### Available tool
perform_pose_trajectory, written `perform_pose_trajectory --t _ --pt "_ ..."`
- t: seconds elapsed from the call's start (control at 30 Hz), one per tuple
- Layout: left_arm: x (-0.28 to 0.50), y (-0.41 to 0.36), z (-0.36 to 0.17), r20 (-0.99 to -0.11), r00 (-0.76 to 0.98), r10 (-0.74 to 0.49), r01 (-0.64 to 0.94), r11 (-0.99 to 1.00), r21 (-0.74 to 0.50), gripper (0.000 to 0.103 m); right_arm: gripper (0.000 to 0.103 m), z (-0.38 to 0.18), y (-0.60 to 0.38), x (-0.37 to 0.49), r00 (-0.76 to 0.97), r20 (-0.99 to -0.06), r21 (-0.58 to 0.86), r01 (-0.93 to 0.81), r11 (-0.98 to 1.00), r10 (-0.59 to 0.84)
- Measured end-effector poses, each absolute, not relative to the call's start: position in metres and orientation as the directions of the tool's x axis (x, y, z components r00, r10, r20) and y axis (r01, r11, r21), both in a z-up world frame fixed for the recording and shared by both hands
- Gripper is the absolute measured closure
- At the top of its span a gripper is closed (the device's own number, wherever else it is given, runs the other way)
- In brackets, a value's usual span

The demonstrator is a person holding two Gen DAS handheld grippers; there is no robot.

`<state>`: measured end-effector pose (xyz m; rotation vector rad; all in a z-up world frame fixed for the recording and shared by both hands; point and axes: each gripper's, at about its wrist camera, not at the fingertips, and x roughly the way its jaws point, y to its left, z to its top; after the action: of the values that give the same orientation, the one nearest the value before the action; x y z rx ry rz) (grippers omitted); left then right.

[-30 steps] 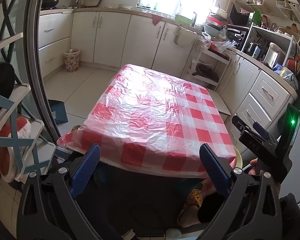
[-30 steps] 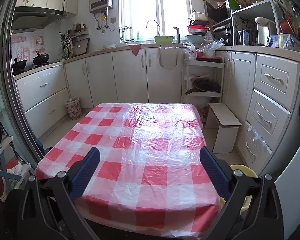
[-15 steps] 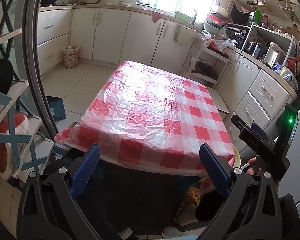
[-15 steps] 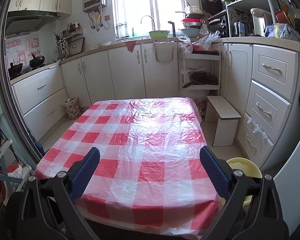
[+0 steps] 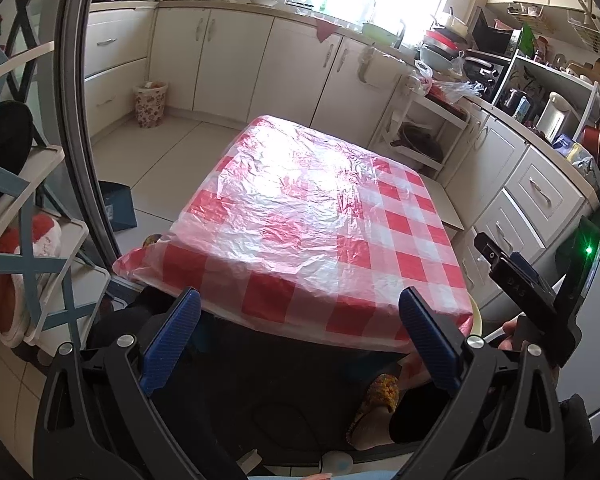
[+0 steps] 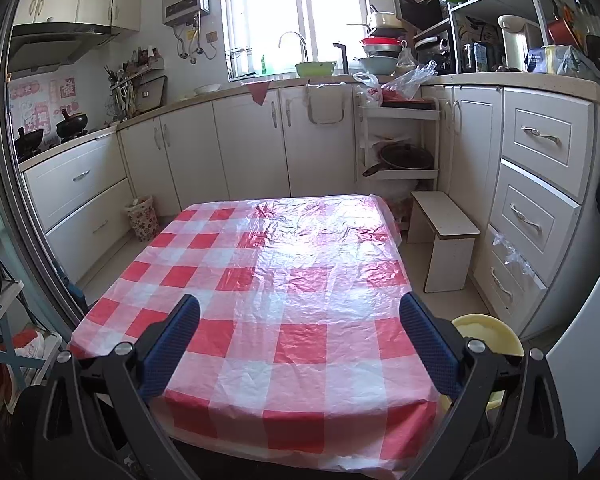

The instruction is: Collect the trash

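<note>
We held both grippers in front of the near edge of a table (image 6: 300, 280) covered with a crinkled red-and-white checked plastic cloth (image 5: 320, 216). Our left gripper (image 5: 300, 334) hung short of the near edge and lower, its blue-padded fingers (image 5: 172, 336) spread wide with nothing between them; through the gap we saw the dark space under the table and a foot in a patterned slipper (image 5: 374, 404). Our right gripper (image 6: 300, 340) sat over the near edge, jaws likewise wide apart and empty, with only checked cloth between the pads. In the left wrist view the right gripper (image 5: 540, 292) showed off the table's near right corner, a green light lit on its body, a hand (image 5: 508, 332) partly visible beneath it.

We could make out no loose trash on the cloth in either view. A small flower-patterned waste basket (image 6: 142, 218) stood on the floor against the cabinets beyond the table's far left corner, well apart from both grippers; what it held we could not tell. A pale yellow basin (image 6: 486, 338) sat on the floor just beside the table's near right corner, partly hidden by our right finger. A low white stool (image 6: 446, 236) stood off the far right corner, near the drawer units. Crumpled plastic bags (image 6: 404, 82) lay on the counter beyond the far edge.
</note>
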<state>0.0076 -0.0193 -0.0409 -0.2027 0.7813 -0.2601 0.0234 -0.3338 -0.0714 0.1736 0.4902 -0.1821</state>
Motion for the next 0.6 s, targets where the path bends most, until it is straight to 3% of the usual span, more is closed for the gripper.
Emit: perform_pose_trajectory --t 0.6 --pt "0.0043 -0.0172 -0.0326 -0.646 0.711 -0.279 0.149 0.957 -0.25 0.008 0.007 -0.0626 -0.3348 0.016 0.885 -0.436 0.105 0.227 0.968 -0.16"
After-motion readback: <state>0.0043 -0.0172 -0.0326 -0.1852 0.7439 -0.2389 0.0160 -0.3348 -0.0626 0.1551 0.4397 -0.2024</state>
